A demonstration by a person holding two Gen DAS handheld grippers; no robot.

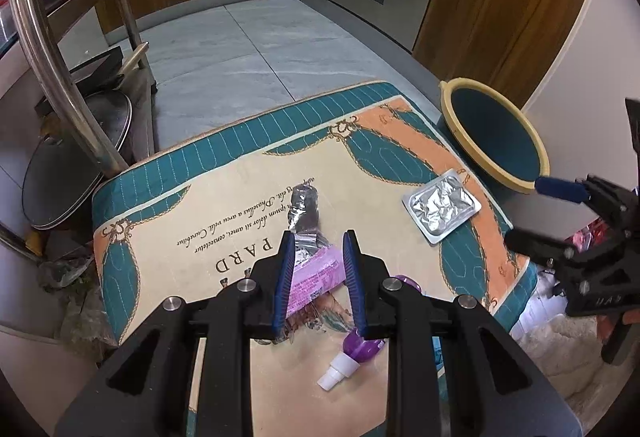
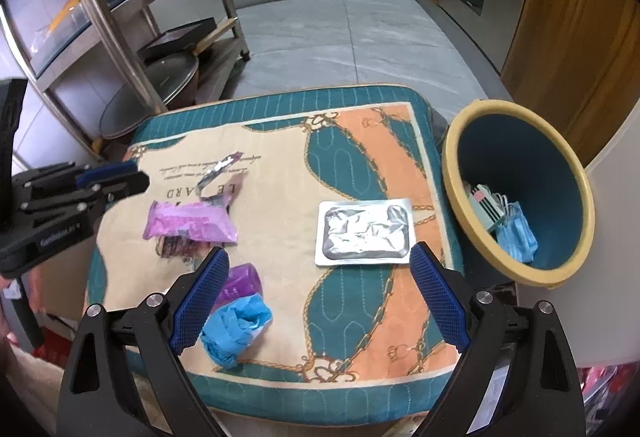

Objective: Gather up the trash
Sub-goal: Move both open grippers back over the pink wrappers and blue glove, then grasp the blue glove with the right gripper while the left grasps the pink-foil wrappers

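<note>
**Risks around the pink wrapper and the bin**

Your left gripper [image 1: 318,237] has its fingers partly open, one on each side of the pink wrapper [image 1: 316,277]. They do not look closed on it, so I judge it is not held yet. The wrapper is thin and lies flat on the cushion [image 1: 160,177]. If you close too high, the fingers may slide over it and catch nothing. If you press too deep, they may pinch the cushion cloth together with it.

A silver torn strip [image 1: 304,205] lies just beyond the wrapper, away from the bin [image 2: 520,193], and seems to touch it. It may come up with the wrapper and then fall on the way.

Your right gripper [image 2: 320,261] is wide open and holds nothing. It hovers over the near side of the cushion, with the foil pack [image 2: 362,231] between it and the far edge, close to the bin. The pack is flat and stiff; a grip on its edge may slip.

The blue glove [image 2: 236,321] and the purple bottle [image 2: 240,283] lie on the side of the right gripper away from the bin. The bottle could roll off the soft cushion if a finger touches it.

The bin stands beside the cushion and already holds some trash. The left gripper is far from it, so the wrapper must cross over the foil pack, where the two grippers could hit each other.
</note>
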